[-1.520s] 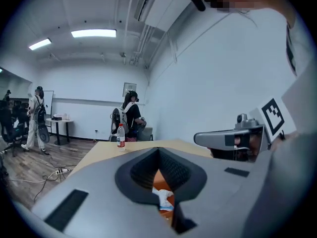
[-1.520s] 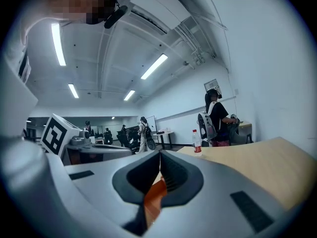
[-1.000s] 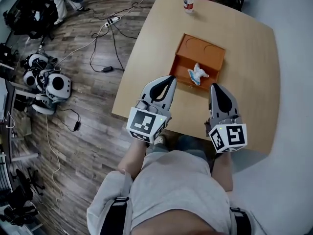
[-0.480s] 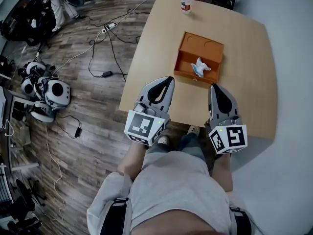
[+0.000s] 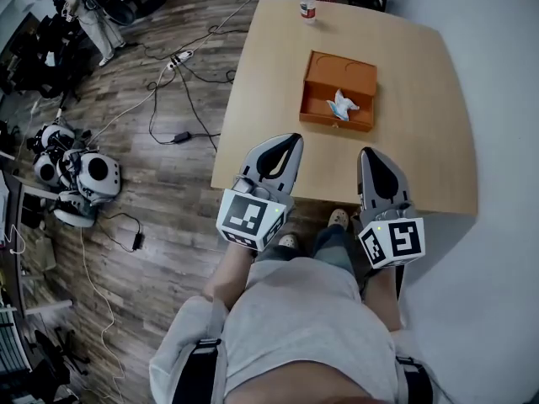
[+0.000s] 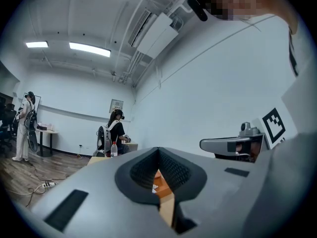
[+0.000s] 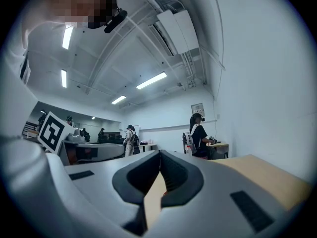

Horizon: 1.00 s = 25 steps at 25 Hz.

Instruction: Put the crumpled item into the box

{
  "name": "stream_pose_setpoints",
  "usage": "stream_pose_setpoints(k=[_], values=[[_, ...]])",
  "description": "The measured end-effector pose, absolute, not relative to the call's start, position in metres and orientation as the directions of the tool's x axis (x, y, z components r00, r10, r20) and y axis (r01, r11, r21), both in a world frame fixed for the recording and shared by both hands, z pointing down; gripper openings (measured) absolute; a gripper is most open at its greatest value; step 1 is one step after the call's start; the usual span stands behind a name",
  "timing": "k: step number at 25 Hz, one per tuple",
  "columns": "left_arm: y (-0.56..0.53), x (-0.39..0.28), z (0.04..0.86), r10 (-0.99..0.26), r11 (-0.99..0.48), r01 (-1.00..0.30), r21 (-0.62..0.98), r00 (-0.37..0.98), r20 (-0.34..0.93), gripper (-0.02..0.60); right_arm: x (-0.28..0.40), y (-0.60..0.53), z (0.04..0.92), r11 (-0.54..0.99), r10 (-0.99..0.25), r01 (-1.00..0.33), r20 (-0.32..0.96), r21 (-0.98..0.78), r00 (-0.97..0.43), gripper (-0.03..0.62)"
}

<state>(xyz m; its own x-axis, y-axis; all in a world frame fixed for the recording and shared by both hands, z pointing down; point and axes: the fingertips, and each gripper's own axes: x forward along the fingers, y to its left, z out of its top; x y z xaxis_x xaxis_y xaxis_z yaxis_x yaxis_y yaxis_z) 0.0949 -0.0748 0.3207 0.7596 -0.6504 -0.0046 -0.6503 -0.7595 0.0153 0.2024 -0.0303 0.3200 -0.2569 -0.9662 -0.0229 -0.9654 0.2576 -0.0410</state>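
Box (image 5: 339, 91) farther away, bottle label (image 5: 308, 7) unreadable

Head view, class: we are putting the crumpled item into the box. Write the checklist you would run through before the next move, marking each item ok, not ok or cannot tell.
1. Crumpled item lies inside the box, in its near compartment: ok.
2. Item sits wholly below the box rim: cannot tell.
3. Box rests flat on the table, away from its edges: ok.
4. Left hand-held gripper has its jaws together with nothing between them: ok.
5. Right hand-held gripper has its jaws together with nothing between them: ok.
6. Both grippers are apart from the box, at the table's near edge: ok.
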Motion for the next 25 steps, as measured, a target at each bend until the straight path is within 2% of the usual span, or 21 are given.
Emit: stream_pose_setpoints(k=[25], values=[[-0.056, 0.085, 0.294, -0.623, -0.782, -0.623, 0.027, 0.78, -0.06, 0.015, 0.187, -0.002, 0.292, 0.236, -0.971, -0.971, -0.028, 0.022, -0.237, 0.011]])
